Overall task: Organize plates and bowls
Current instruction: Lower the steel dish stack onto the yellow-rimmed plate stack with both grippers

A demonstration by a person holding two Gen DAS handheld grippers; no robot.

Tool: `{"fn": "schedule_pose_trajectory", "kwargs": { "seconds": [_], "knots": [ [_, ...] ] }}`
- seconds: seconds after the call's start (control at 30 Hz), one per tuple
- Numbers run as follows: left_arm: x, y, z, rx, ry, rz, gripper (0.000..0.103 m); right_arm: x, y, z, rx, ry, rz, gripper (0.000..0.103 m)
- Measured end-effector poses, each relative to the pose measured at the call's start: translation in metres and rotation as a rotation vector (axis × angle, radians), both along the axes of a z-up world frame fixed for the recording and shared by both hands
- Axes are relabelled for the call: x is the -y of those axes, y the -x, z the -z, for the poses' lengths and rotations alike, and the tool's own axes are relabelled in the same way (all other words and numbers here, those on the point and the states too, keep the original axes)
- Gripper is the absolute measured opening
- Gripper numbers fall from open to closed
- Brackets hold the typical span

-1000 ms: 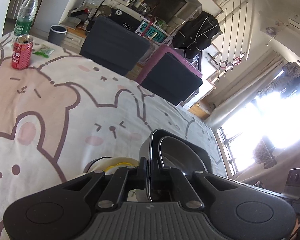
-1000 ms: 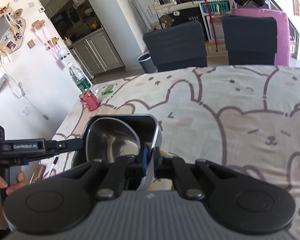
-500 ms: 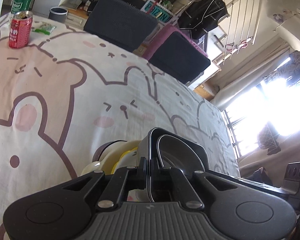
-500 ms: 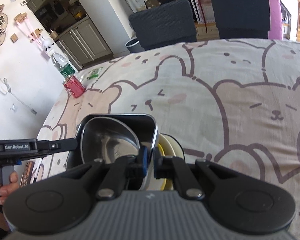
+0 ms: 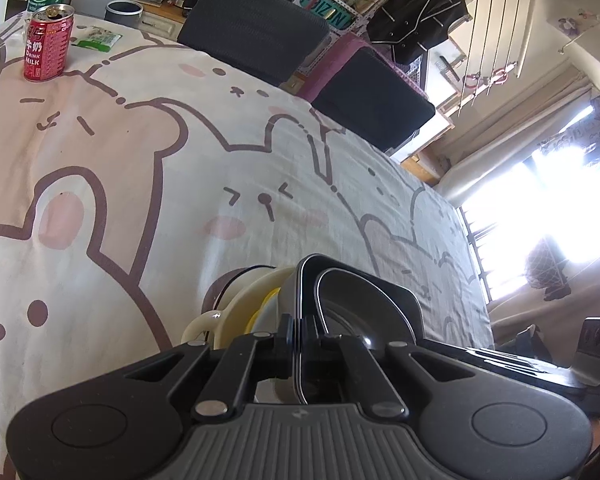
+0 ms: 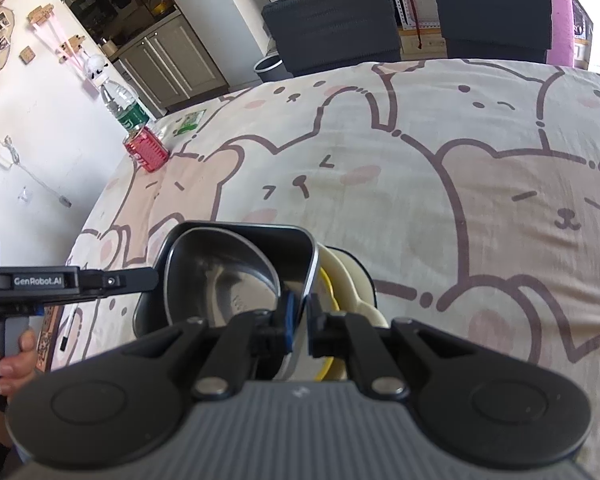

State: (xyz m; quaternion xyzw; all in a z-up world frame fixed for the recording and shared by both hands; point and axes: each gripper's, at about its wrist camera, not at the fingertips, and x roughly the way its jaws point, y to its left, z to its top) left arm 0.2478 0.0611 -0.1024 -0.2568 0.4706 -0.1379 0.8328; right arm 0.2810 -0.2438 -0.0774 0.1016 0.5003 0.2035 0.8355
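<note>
Both tools pinch the rim of one dark square dish with a steel bowl (image 6: pixel 224 276) nested inside: the left tool (image 5: pixel 300 330) on one side, the right tool (image 6: pixel 299 322) on the opposite side. The dish (image 5: pixel 364 288) sits low in the centre of both frames, over cream and yellow bowls (image 5: pixel 256 292) on the bear-print desk (image 5: pixel 140 168). Only the right view shows the person's hand (image 6: pixel 10 354) at lower left. One red can (image 5: pixel 48 48), one green-labelled bottle (image 6: pixel 122 108) and two dark chairs (image 6: pixel 332 24) are visible.
</note>
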Motion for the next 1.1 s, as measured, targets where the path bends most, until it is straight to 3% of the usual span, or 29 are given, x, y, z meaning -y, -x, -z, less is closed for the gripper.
{"fn": "schedule_pose_trajectory", "kwargs": {
  "seconds": [1.1],
  "knots": [
    [0.008, -0.003, 0.014, -0.053, -0.062, 0.03, 0.003, -0.014, -0.002, 0.014, -0.044, 0.104, -0.066, 0.009]
  ]
}}
